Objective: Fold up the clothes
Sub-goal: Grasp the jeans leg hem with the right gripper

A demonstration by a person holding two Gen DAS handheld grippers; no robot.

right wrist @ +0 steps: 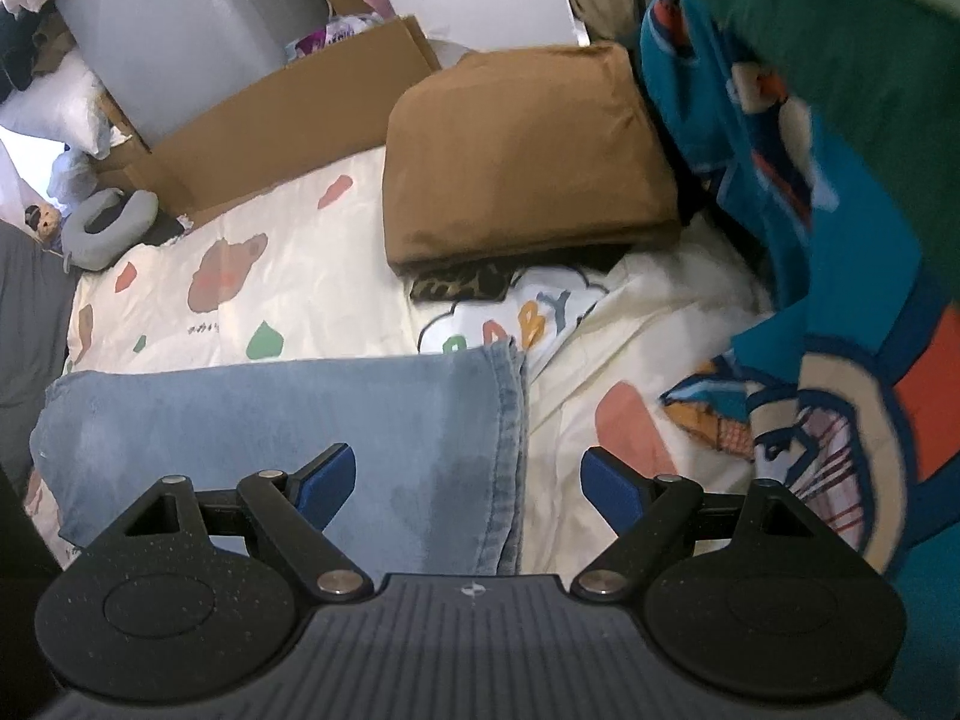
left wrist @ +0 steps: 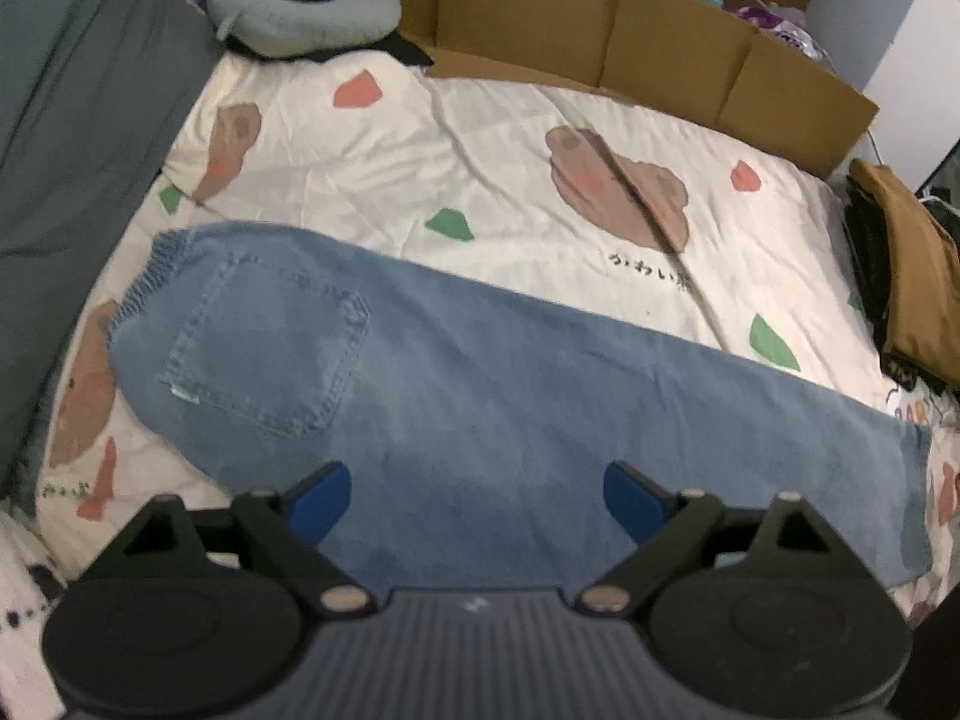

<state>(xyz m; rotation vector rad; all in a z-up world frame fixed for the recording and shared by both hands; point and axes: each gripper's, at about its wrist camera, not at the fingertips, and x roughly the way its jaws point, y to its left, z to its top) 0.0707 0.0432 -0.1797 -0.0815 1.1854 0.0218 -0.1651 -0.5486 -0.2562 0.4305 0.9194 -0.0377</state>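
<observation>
Light blue jeans (left wrist: pixel 456 396) lie folded lengthwise across a cream printed bedsheet (left wrist: pixel 480 168), waistband at the left, leg hems at the right. My left gripper (left wrist: pixel 477 495) hovers open over the jeans' near edge around mid-leg, nothing between its blue pads. In the right wrist view the jeans (right wrist: pixel 288 420) end in a hem running down the middle. My right gripper (right wrist: pixel 468 483) is open and straddles that hem, with one pad over denim and the other over the bedsheet (right wrist: pixel 570 396). I cannot tell whether either gripper touches the cloth.
A folded brown garment (right wrist: pixel 522 156) lies on a dark pile at the bed's right end, also visible as brown cloth (left wrist: pixel 912 276). Cardboard (left wrist: pixel 600 30) lines the far edge. A grey neck pillow (left wrist: pixel 300 12) sits far left. A teal patterned blanket (right wrist: pixel 810 240) hangs at right.
</observation>
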